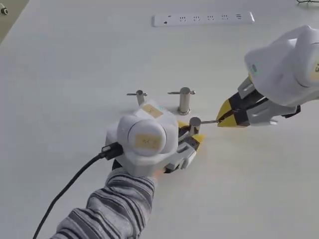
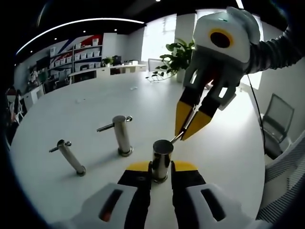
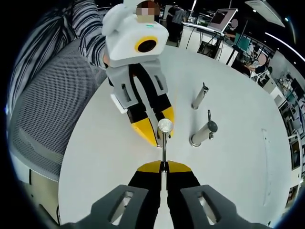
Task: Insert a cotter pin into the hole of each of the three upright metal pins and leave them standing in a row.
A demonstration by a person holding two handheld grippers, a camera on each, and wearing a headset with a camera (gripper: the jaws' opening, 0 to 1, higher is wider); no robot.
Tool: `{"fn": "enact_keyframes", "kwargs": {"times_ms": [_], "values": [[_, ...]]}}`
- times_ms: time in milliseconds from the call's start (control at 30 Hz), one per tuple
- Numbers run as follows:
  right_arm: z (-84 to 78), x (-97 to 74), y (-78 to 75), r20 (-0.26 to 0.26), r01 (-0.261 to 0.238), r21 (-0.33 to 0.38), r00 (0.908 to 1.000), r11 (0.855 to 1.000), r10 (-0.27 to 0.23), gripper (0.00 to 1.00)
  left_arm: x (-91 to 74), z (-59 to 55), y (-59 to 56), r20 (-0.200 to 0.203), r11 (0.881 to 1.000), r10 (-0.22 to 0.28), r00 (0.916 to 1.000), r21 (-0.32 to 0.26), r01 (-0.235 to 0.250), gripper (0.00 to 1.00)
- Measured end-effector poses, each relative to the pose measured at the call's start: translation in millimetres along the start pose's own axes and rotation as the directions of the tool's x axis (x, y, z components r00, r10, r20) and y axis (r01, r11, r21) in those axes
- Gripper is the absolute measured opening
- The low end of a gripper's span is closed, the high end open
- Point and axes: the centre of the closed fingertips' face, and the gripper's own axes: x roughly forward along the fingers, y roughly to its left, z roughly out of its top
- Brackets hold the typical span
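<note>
Head view: left gripper (image 1: 192,142) body hides base of nearest metal pin (image 1: 195,123); right gripper (image 1: 223,118) cut off at rt edge. Cotter pin (image 1: 209,121) tip in hole or not: too small to tell.

Three close views on one patch of worktop (image 1: 75,74)
Head view looks steeply down from above; the left claw (image 2: 161,168) view and right claw (image 3: 164,168) view sit low, facing each other across the front pin (image 1: 195,123), which all three share mid-frame.

One table (image 1: 60,74) carries three metal pins (image 1: 141,97) (image 1: 185,101) (image 1: 195,123) and three cotter pins (image 1: 132,93) (image 1: 174,92) (image 1: 210,121). There are two tools, the left hand-held gripper (image 2: 161,167) and the right hand-held gripper (image 3: 164,167), and one power strip (image 1: 203,19).
</note>
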Motion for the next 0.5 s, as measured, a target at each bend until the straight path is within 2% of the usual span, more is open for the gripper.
{"fn": "enact_keyframes", "kwargs": {"times_ms": [200,500], "values": [[2.6,-0.8,2.6,-0.01,0.0,0.018,1.0,1.0,0.001,0.0,0.8,-3.5,1.3,-0.008,1.0,0.014,0.9999,-0.009,-0.014,0.11],[14.9,-2.0,5.1,0.006,0.001,0.041,1.0,0.999,-0.001,0.0,0.6,-4.0,1.2,-0.01,1.0,0.001,0.9999,-0.006,-0.001,0.1]]}}
